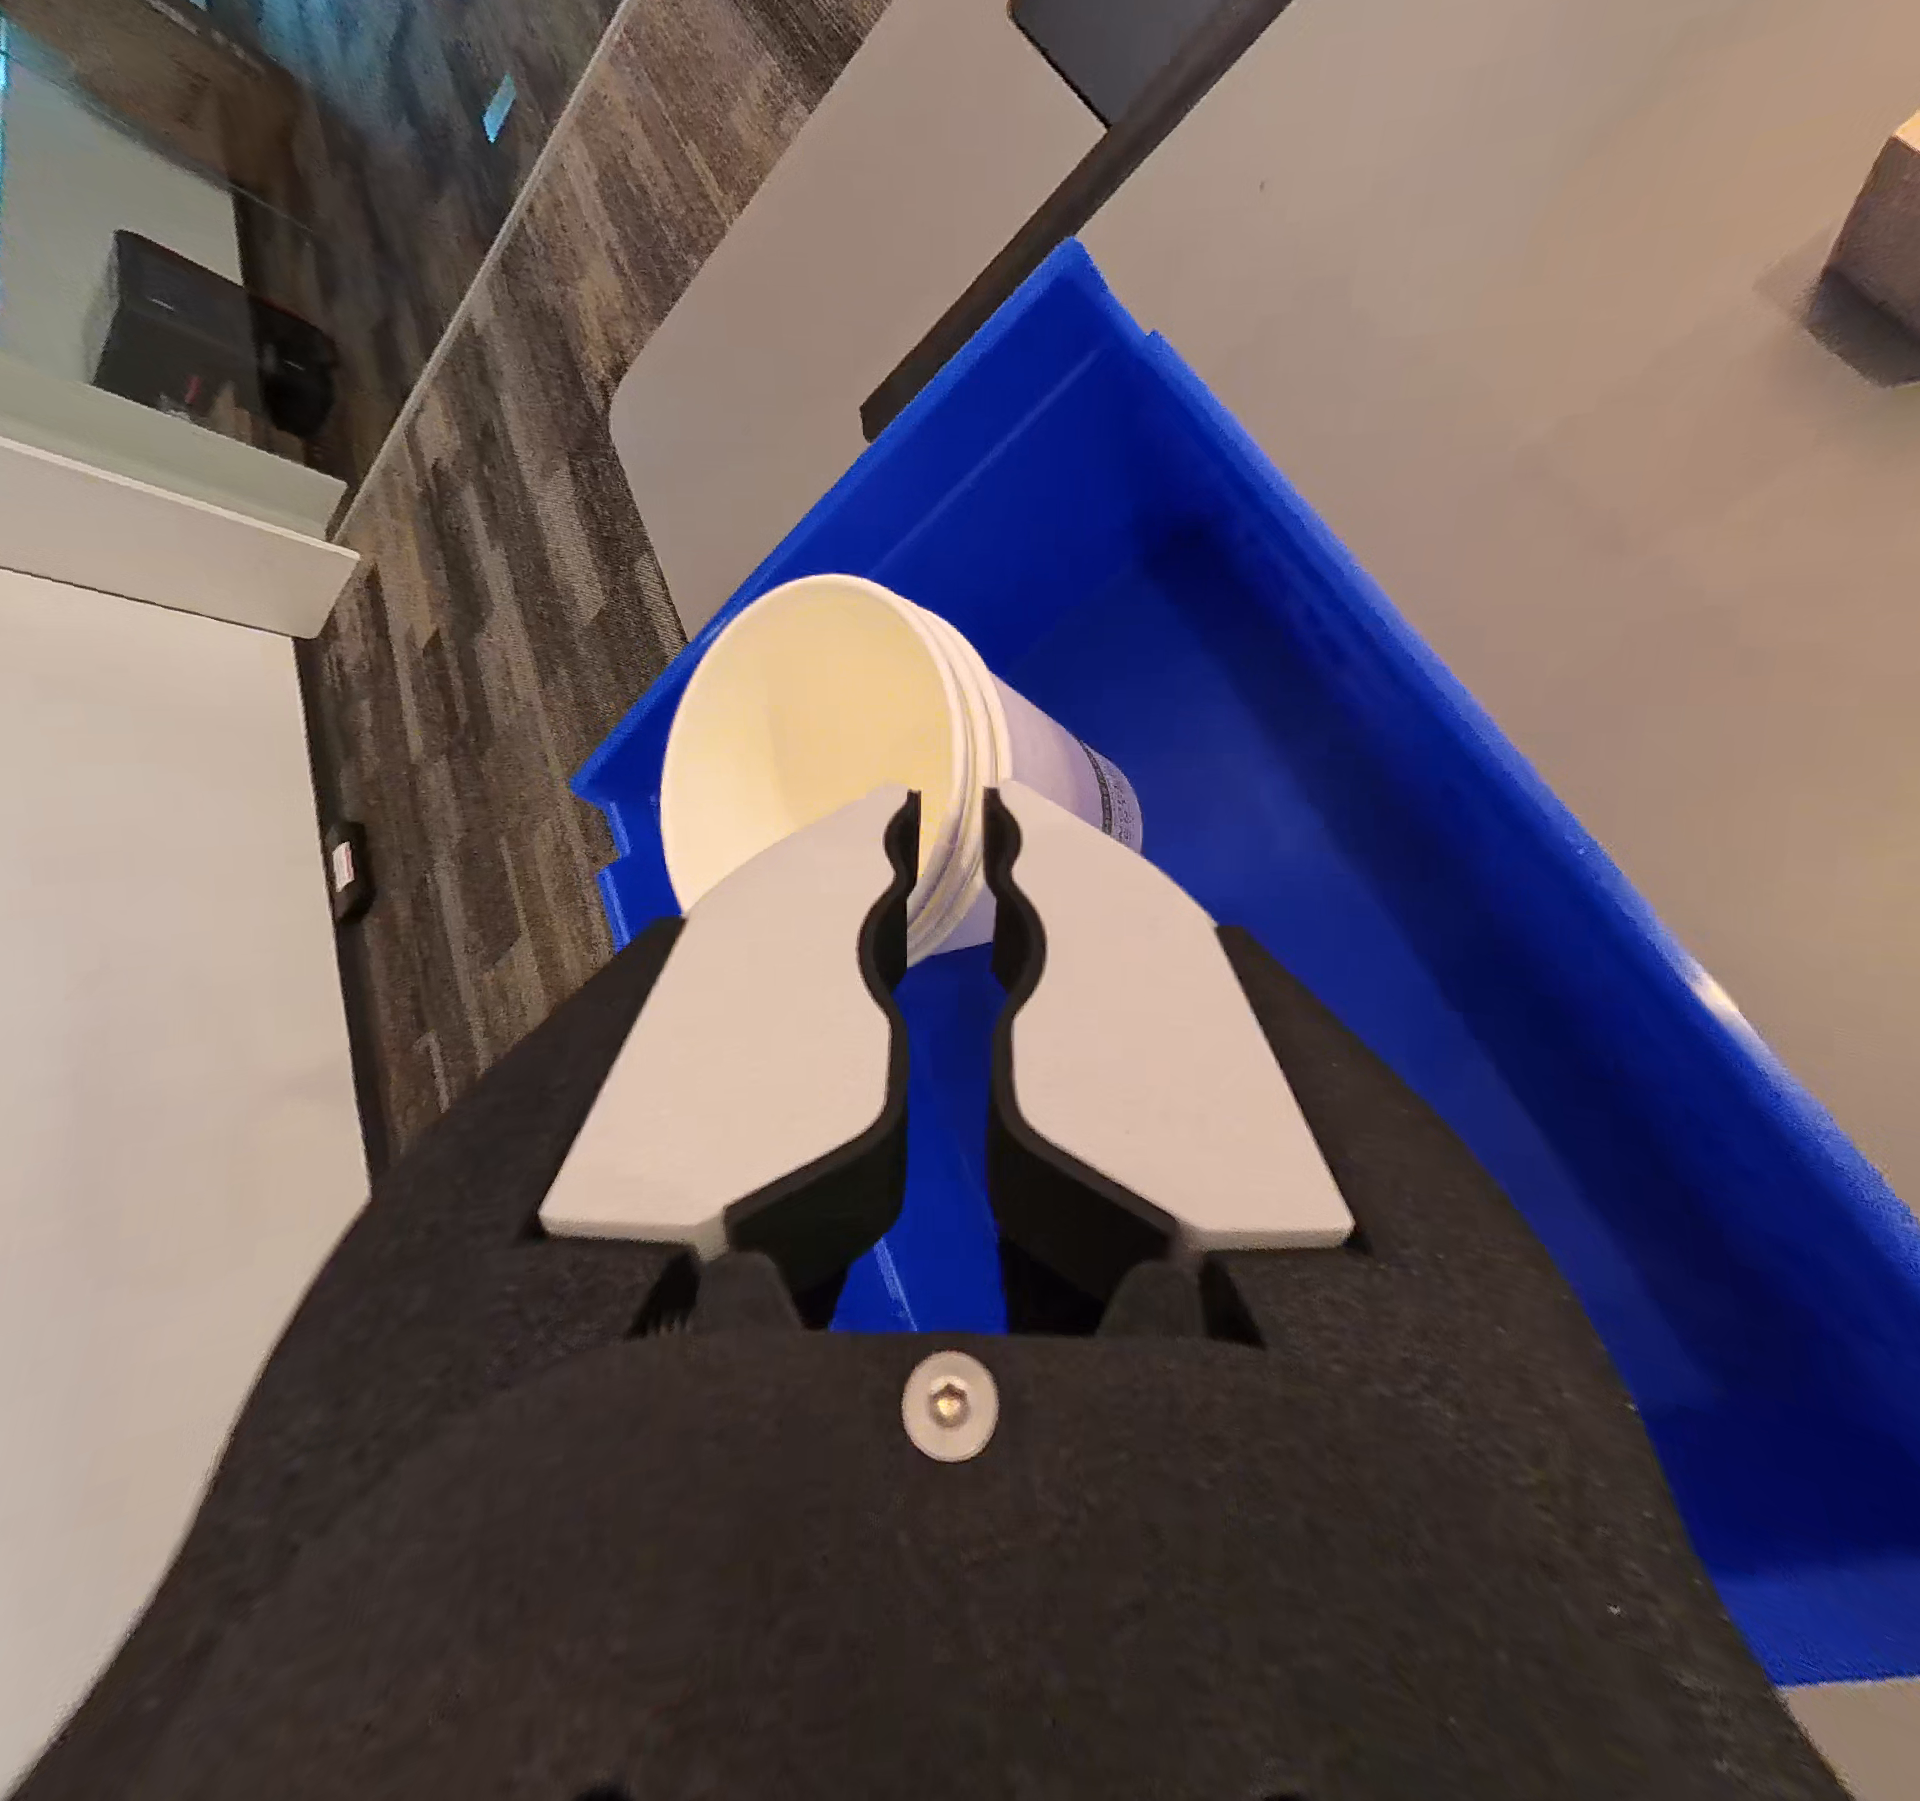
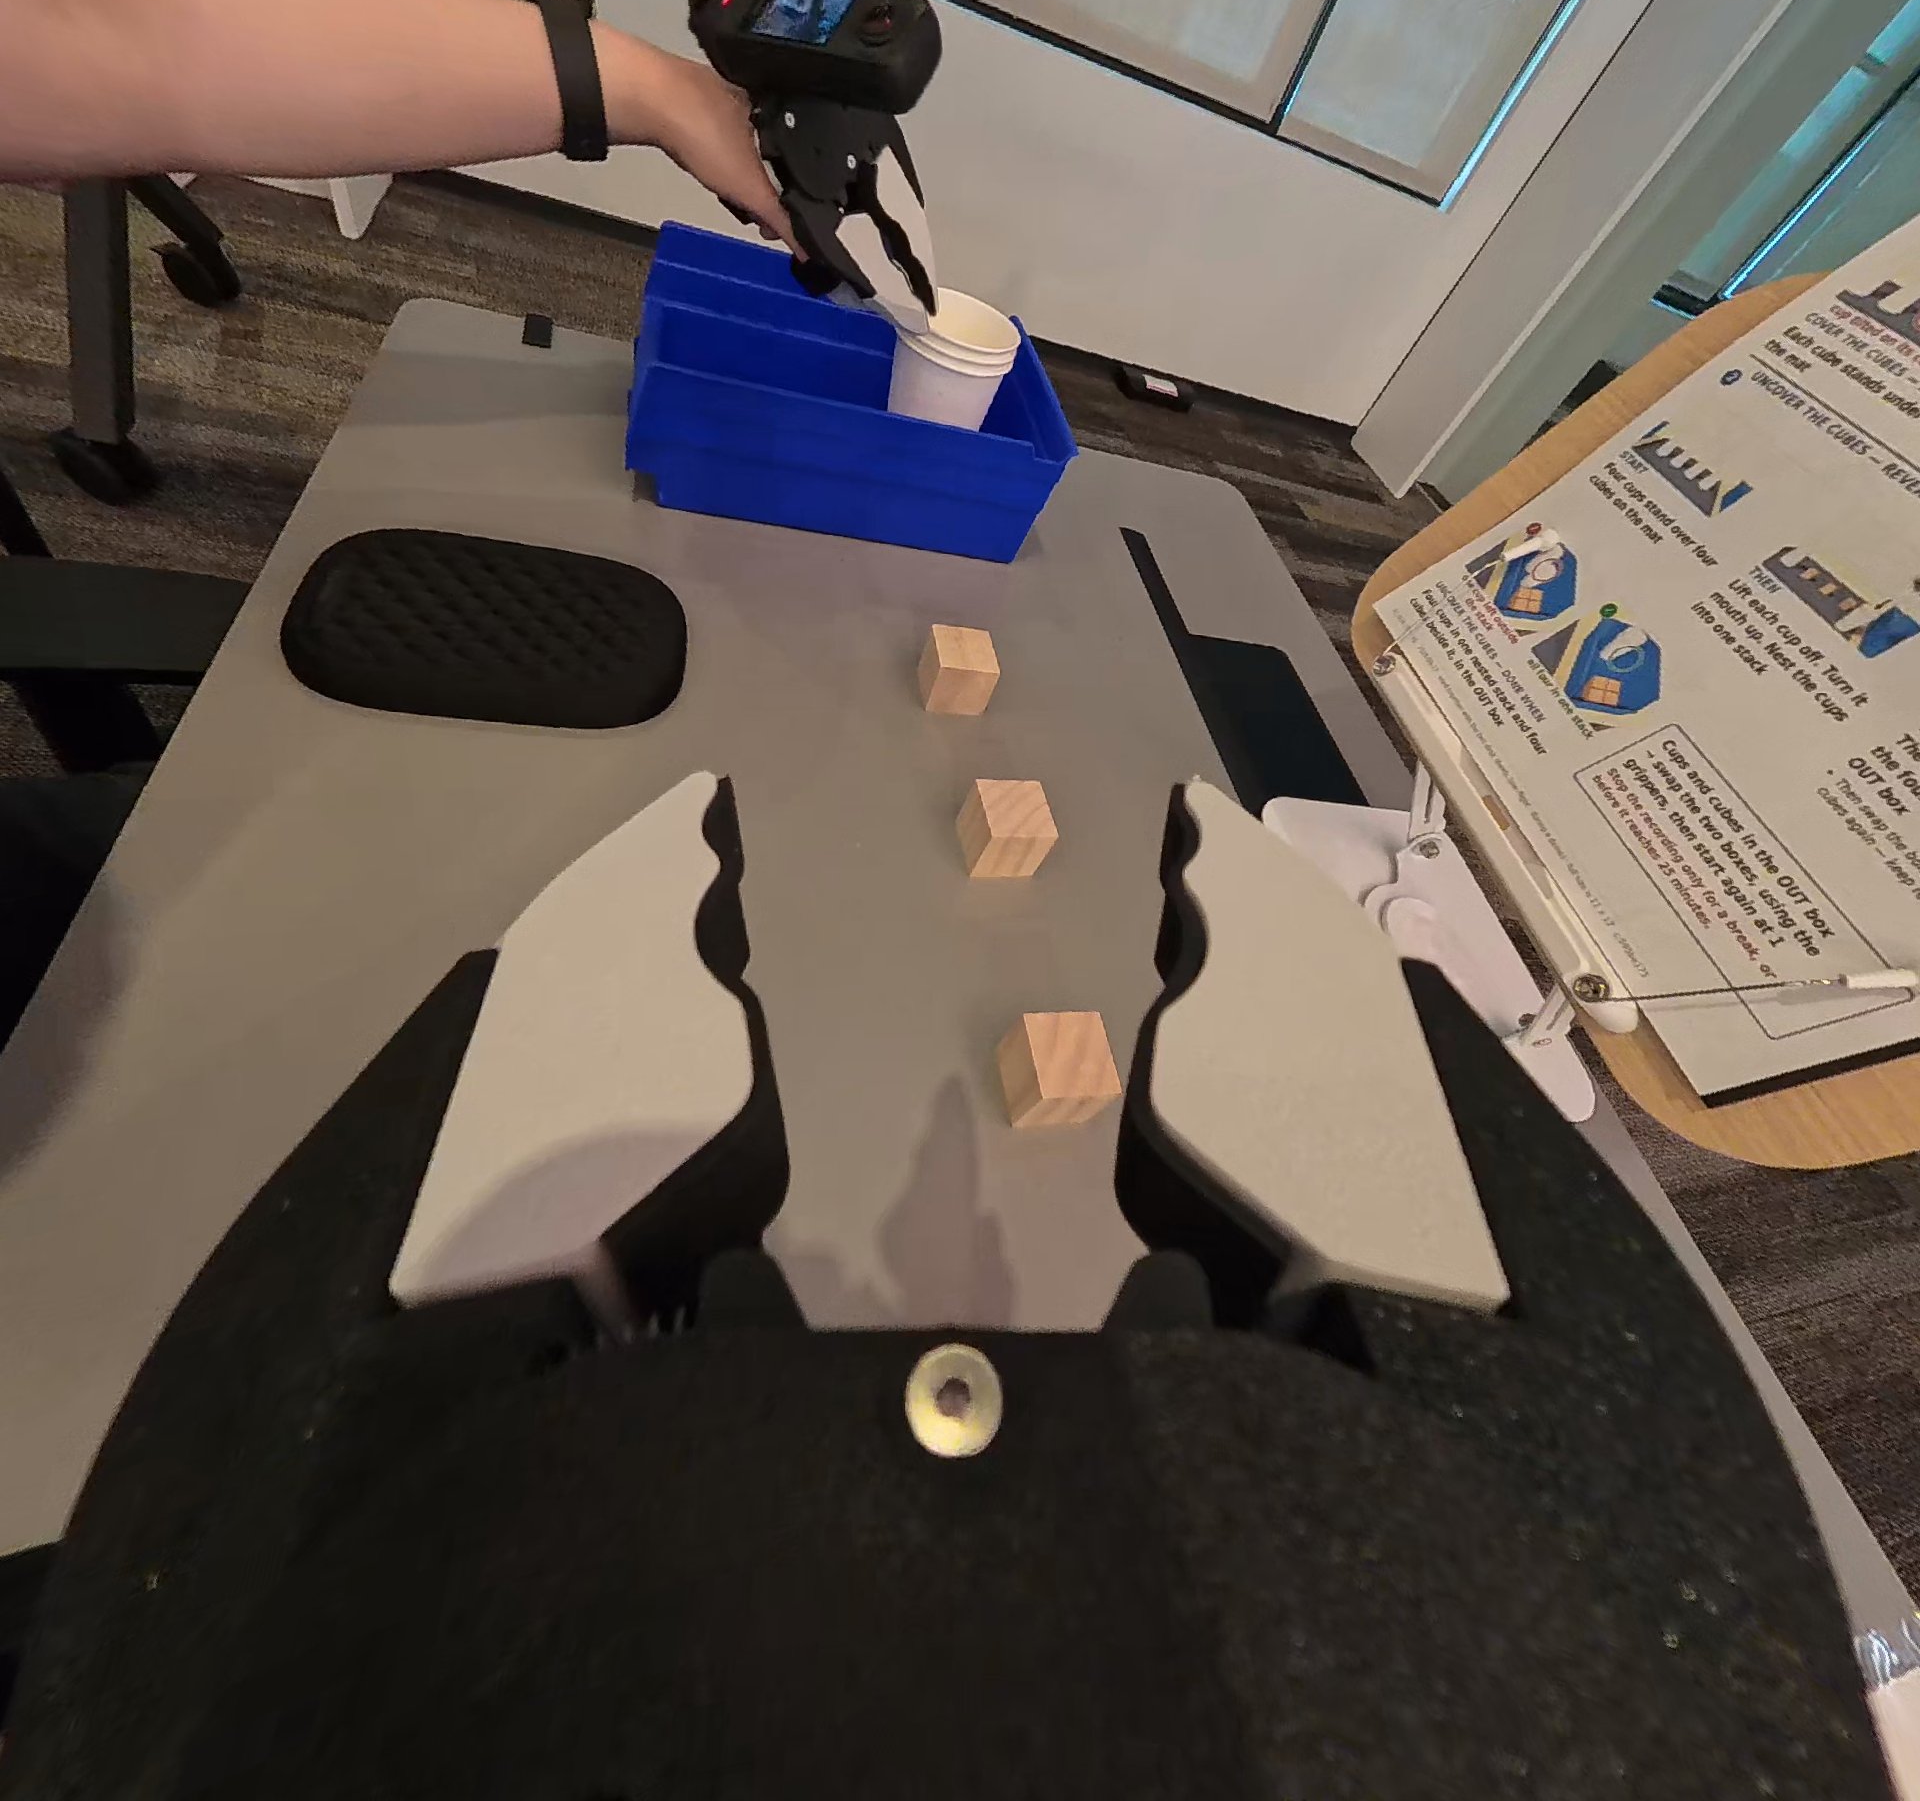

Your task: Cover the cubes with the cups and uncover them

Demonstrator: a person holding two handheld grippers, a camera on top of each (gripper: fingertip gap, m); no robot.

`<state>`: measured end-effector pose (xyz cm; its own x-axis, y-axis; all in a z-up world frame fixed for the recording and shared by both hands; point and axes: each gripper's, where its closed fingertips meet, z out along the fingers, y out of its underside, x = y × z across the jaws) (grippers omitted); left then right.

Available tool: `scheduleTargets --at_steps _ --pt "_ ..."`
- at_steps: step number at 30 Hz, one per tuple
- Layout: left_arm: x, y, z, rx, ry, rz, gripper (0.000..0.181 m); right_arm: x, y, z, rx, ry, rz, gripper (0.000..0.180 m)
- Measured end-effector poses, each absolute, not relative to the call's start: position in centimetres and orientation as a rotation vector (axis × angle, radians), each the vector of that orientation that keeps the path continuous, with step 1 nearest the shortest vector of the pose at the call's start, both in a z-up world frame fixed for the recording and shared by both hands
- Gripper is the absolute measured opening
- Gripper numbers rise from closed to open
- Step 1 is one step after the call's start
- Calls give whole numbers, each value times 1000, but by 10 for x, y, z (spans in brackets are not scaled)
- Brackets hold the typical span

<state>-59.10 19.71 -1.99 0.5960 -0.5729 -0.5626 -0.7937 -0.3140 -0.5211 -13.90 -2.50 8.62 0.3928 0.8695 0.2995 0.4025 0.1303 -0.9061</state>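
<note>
1. Cups [image 1: 831, 743] nested in a stack are pinched at the rim between the narrowed fingers of the left gripper [image 1: 951, 811], mouth-up over the blue bin [image 1: 1299, 712].
2. Right gripper [image 2: 951, 816] hovers with fingers spread wide, gripping nothing; three wooden cubes [image 2: 1006, 826] sit on the grey table [image 2: 416, 868], one between its fingers, one at the tips, one beyond.

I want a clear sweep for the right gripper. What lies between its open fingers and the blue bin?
In the right wrist view, three wooden cubes in a row on the grey table, between the right gripper and the blue bin.
</note>
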Motion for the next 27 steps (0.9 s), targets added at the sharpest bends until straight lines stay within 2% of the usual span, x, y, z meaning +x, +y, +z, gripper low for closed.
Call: scheduleTargets --at_steps 17,27 --pt "-587 202 -28 -2114 1046 111 4 -130 -15 75 -1522 -1209 441 74" --pt "-589 198 -9 -2084 994 59 3 -129 -10 67 -1551 -1225 431 74"
